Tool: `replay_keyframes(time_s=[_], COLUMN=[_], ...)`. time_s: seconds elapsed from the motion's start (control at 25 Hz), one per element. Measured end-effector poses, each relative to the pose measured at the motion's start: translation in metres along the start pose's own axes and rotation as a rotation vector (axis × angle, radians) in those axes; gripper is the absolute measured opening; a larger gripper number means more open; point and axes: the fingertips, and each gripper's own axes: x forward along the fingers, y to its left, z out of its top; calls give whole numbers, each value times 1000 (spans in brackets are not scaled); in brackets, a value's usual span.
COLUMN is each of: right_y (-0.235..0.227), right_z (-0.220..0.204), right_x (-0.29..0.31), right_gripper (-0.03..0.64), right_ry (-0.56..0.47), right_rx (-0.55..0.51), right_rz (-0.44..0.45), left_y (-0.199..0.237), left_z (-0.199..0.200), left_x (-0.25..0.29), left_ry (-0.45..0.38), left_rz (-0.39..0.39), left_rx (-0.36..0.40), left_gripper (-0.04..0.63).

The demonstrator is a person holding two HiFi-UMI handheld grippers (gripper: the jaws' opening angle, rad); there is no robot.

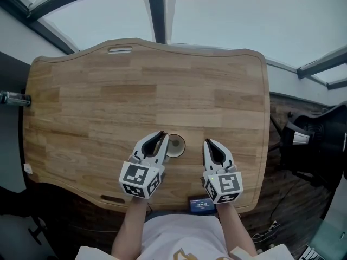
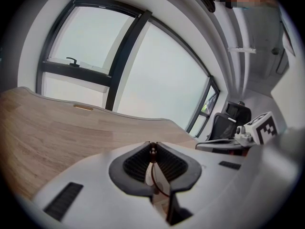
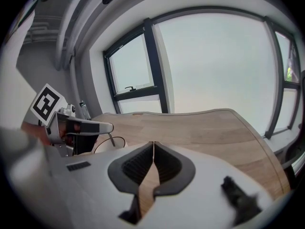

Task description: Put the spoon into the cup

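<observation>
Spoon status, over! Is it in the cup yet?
Left gripper shut on spoon, held upright over cup. Right gripper shut, empty. Nothing in the way.

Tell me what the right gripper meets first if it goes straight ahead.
The way looks free: ahead of the right gripper lies only bare table; the cup sits off to its left.

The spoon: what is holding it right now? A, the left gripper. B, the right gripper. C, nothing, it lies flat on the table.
A: the left gripper has its jaws closed on the thin handle of the spoon, which hangs down toward the cup. The right gripper is shut with nothing between its jaws.
</observation>
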Motion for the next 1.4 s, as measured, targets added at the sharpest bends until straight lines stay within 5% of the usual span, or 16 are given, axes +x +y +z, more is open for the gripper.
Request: replay_keyframes(time_s=[1.4], right_y=[-2], right_z=[7], right_x=[6], right_gripper=[32], right_ry=[2], right_rx=[-8], right_rz=[-8], left_y=[2], left_z=[6], left_x=[2], left_ry=[-36], left_rz=[-33], left_rx=[-43], left_gripper=[57])
